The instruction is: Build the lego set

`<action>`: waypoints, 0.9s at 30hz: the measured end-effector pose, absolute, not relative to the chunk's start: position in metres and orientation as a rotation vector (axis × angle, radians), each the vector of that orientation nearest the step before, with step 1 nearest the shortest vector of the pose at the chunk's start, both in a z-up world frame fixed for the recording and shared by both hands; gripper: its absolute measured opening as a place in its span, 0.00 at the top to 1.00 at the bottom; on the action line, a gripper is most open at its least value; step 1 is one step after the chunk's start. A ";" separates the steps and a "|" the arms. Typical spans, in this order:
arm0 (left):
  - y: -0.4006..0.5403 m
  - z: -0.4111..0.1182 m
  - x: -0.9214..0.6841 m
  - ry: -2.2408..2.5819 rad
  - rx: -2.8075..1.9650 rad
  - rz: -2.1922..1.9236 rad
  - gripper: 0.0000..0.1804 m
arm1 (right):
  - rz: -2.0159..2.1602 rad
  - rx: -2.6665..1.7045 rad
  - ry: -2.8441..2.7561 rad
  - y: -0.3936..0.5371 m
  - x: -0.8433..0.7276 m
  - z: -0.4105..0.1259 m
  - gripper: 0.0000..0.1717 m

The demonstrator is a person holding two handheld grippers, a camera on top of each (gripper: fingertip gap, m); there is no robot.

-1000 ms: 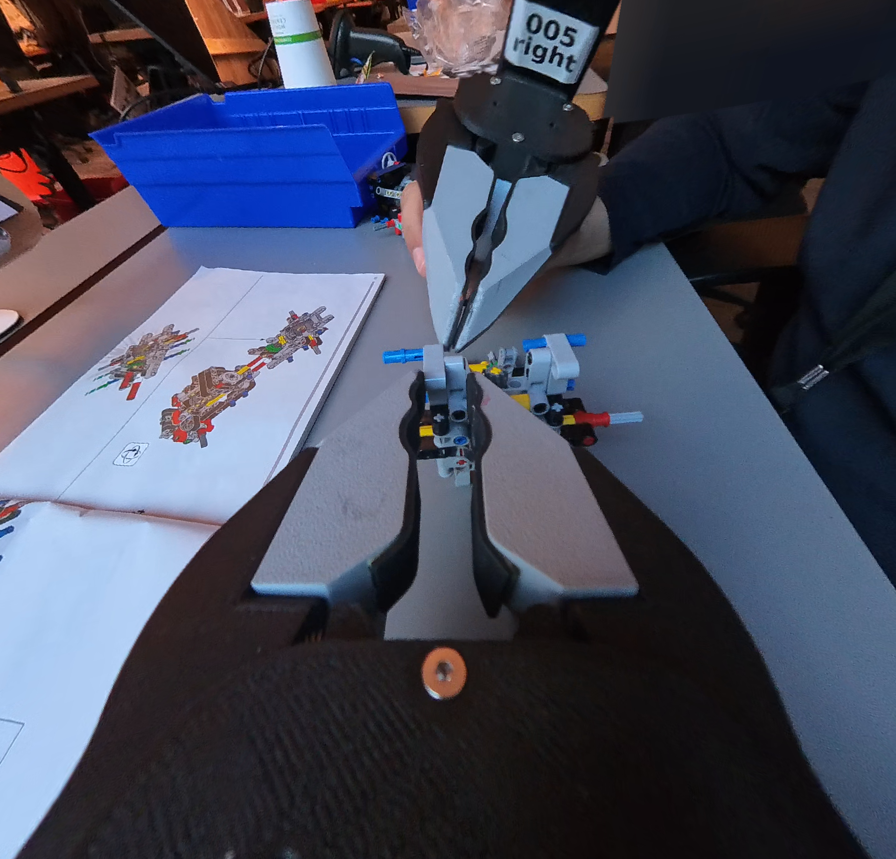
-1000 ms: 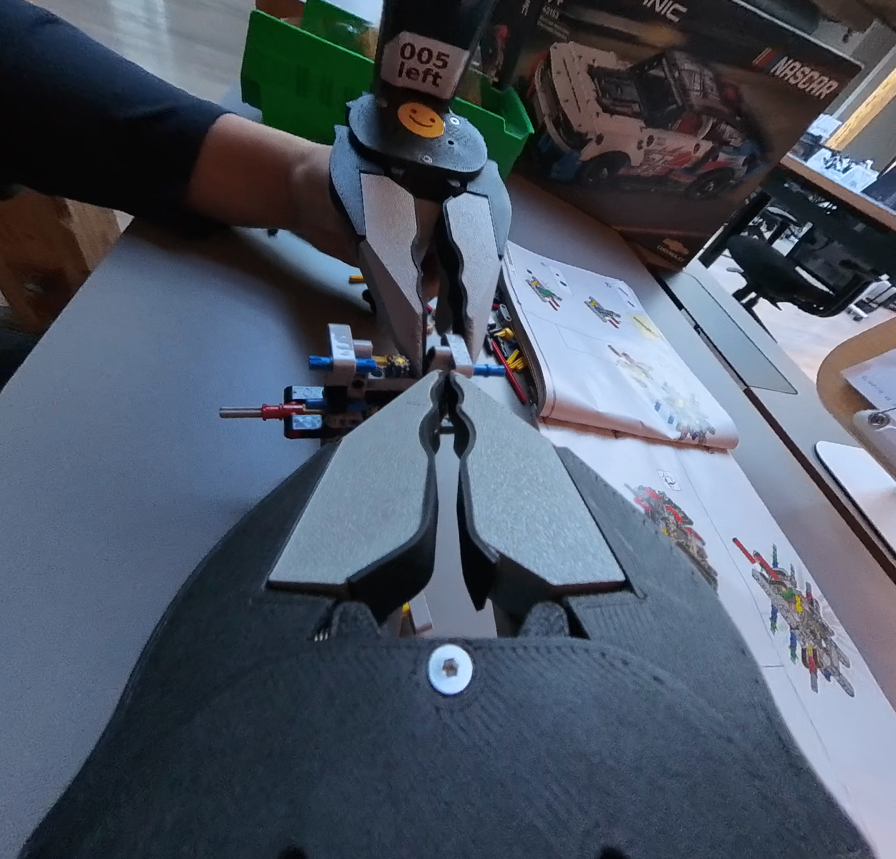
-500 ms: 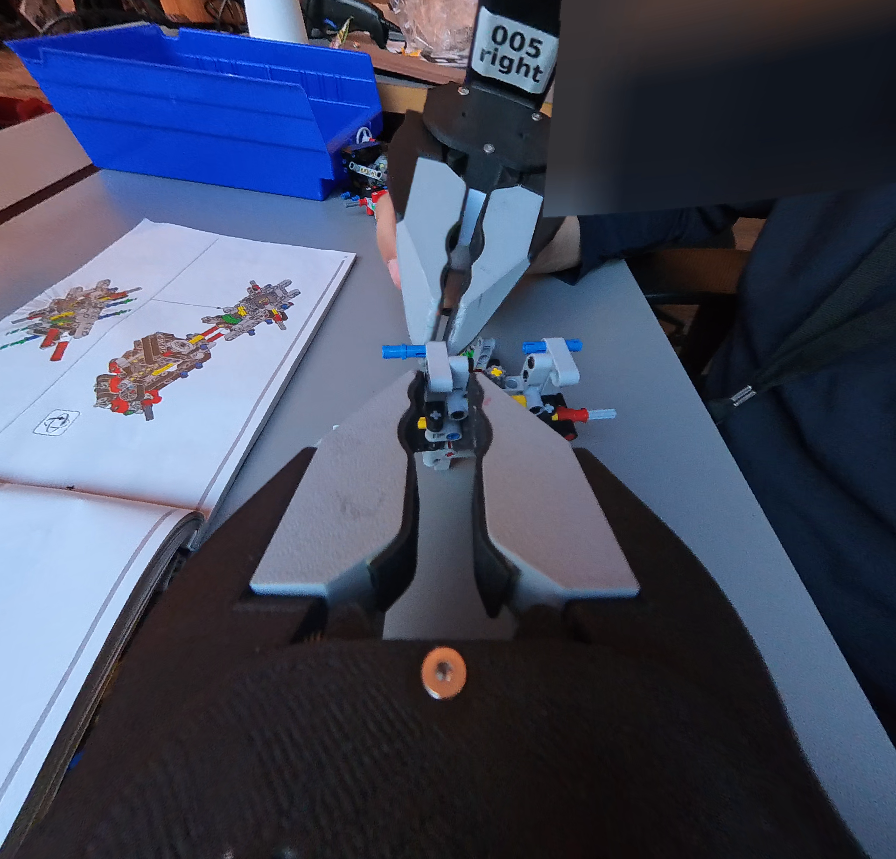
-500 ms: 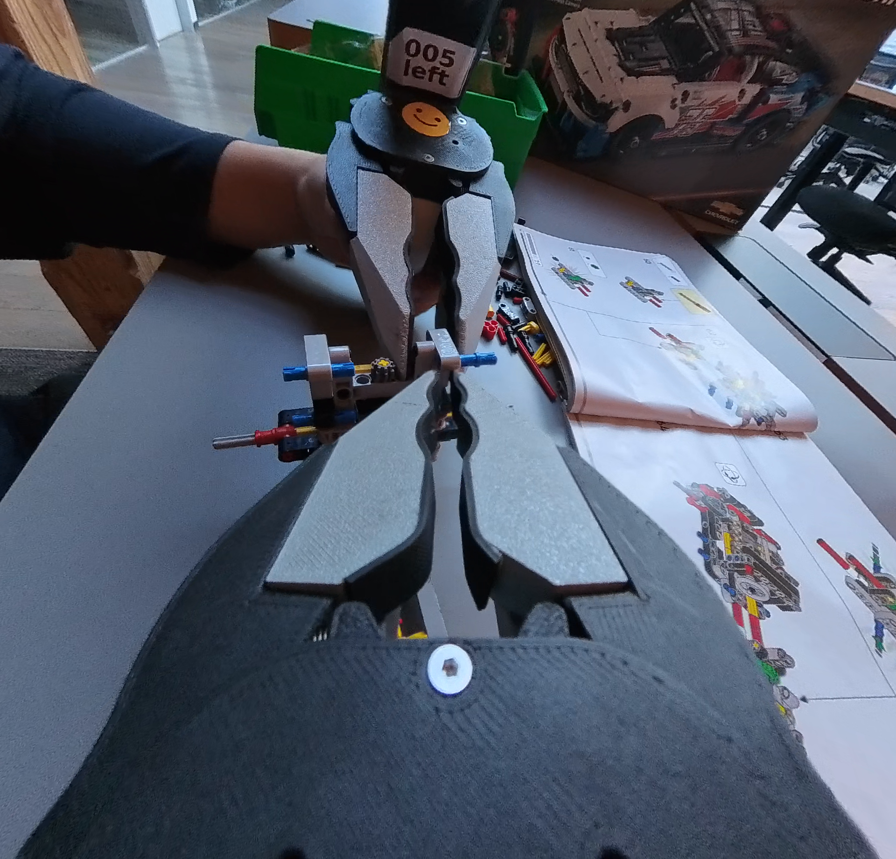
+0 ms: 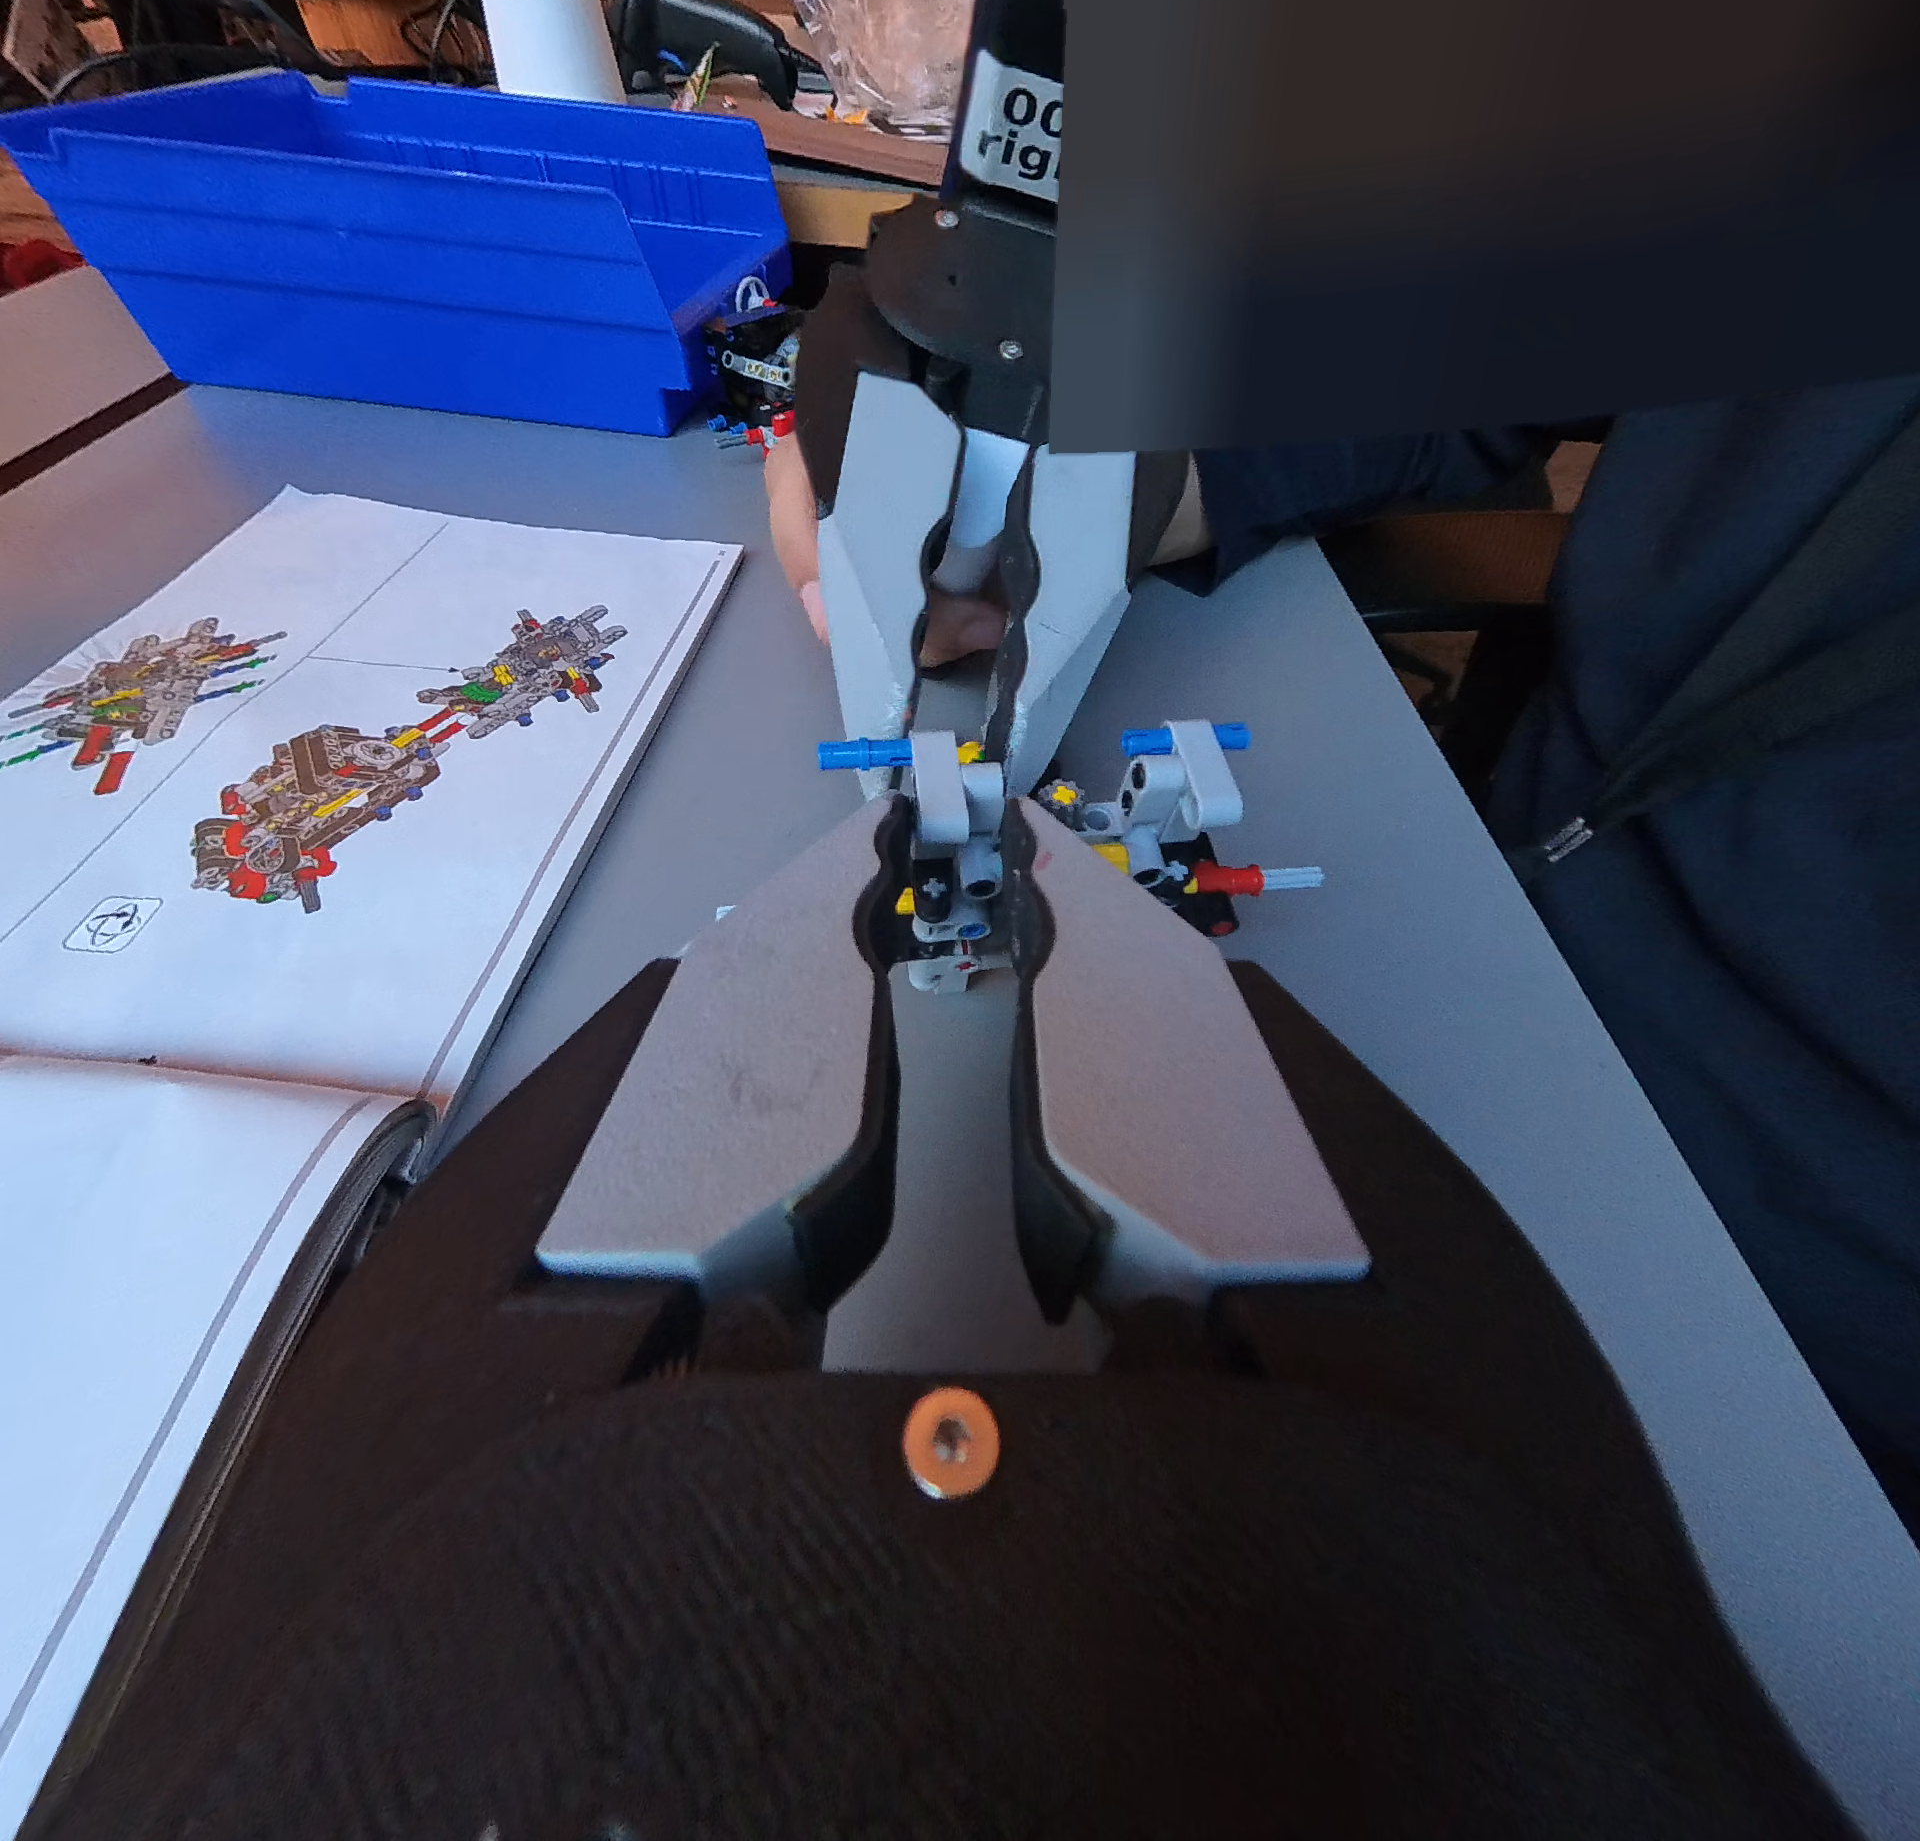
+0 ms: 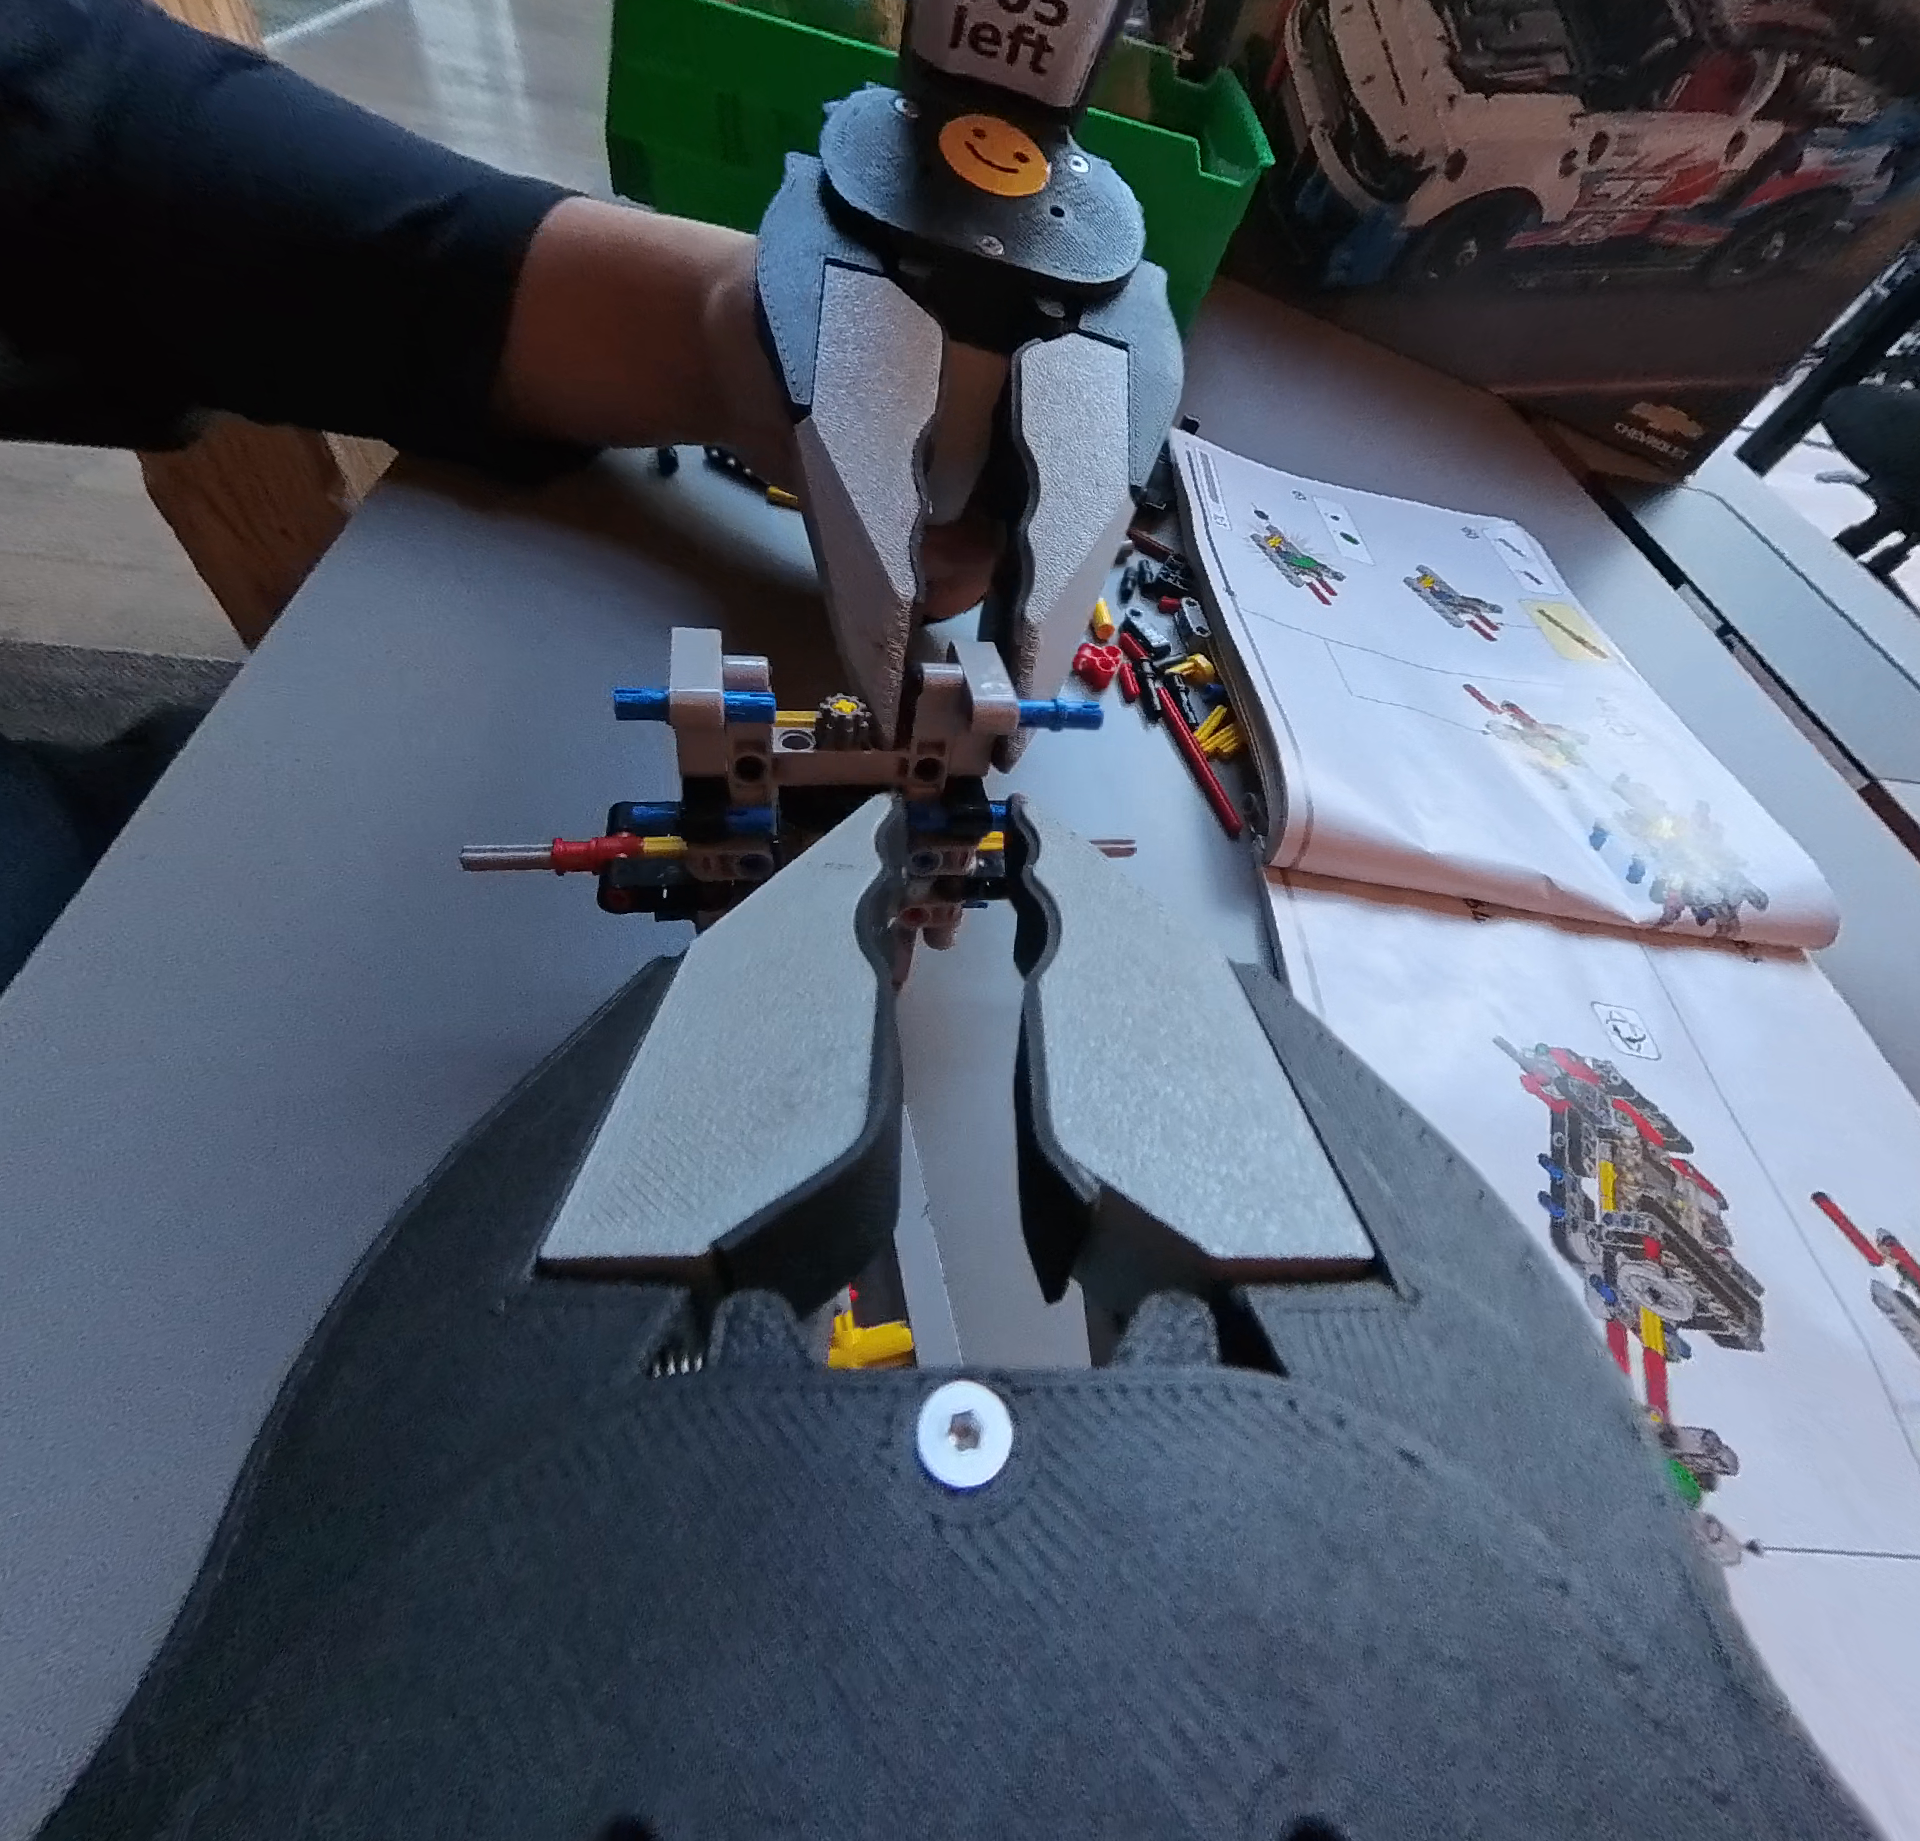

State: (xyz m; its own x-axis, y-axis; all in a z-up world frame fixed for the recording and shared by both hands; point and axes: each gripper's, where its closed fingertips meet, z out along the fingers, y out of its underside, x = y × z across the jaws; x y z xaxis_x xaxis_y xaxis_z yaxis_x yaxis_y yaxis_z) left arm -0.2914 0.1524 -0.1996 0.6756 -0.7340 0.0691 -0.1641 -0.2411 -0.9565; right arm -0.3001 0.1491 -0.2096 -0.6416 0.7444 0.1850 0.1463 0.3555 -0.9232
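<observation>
The left claw point(image 5: 951, 835) pinches one end of a small brick model point(image 5: 961, 856) standing on the grey counter point(image 5: 1403, 960). The right claw point(image 6: 940, 825) (facing it) straddles the same end, whether its pads press is unclear. An open instruction booklet point(image 5: 416, 804) lies beside; farther back, a blue bin point(image 5: 416, 253).

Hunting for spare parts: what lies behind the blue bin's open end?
A small heap of loose pieces beside the blue bin. The right tongs cover anything farther right.
</observation>
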 end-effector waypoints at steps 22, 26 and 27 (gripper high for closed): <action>0.152 -0.200 -0.292 0.694 -1.767 -0.616 0.93 | 1.218 -0.754 -2.125 0.150 -0.300 -0.211 0.93; 0.151 -0.200 -0.292 0.694 -1.769 -0.632 0.93 | 1.213 -0.743 -2.151 0.150 -0.300 -0.211 0.93; 0.151 -0.200 -0.292 0.693 -1.767 -0.636 0.93 | 1.231 -0.752 -2.154 0.150 -0.301 -0.211 0.93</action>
